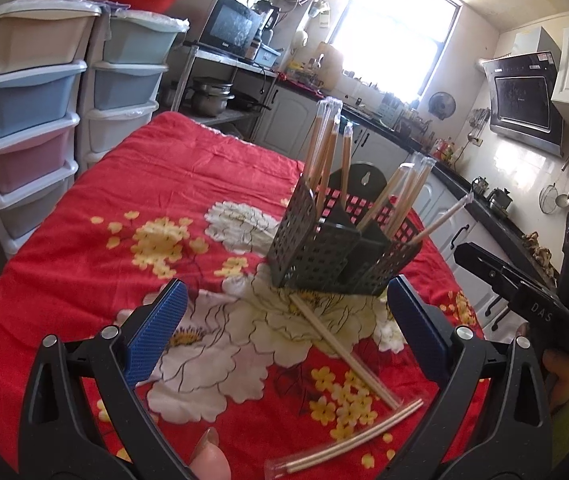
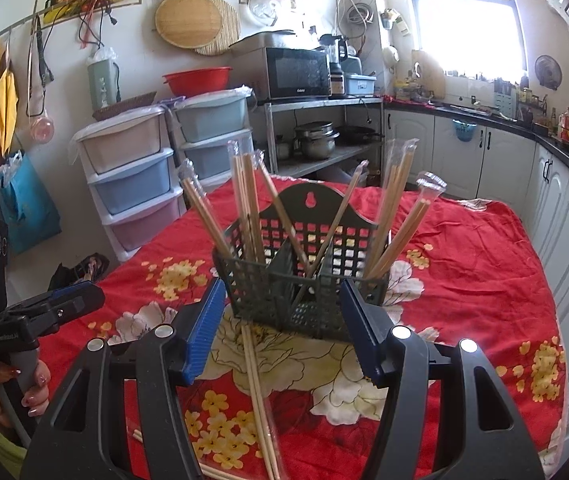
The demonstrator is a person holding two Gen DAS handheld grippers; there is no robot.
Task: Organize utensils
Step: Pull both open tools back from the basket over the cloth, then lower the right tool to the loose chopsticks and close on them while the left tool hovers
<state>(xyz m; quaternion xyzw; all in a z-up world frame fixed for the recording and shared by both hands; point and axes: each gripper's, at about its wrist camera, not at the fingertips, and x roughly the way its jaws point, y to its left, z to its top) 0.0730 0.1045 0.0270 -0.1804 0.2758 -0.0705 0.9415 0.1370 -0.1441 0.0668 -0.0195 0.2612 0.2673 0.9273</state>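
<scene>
Both claws agape, empty: left claw (image 1: 284, 320), right claw (image 2: 280, 320).
Two wrapped chopstick pairs (image 1: 344, 344) loose on desk (image 1: 84, 240) before black basket (image 1: 324, 256); others stand inside. Next, probably: grip straight pair, drop into basket.

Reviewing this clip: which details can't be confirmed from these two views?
- Left wrist view: the chopstick pack nearest the camera has its near end cut off by the frame edge.
- Right wrist view: the chopstick pack lying against the caddy runs off the bottom edge.
- Both views: the black utensil caddy walls hide its compartment floors, so the total chopstick count is unclear.
</scene>
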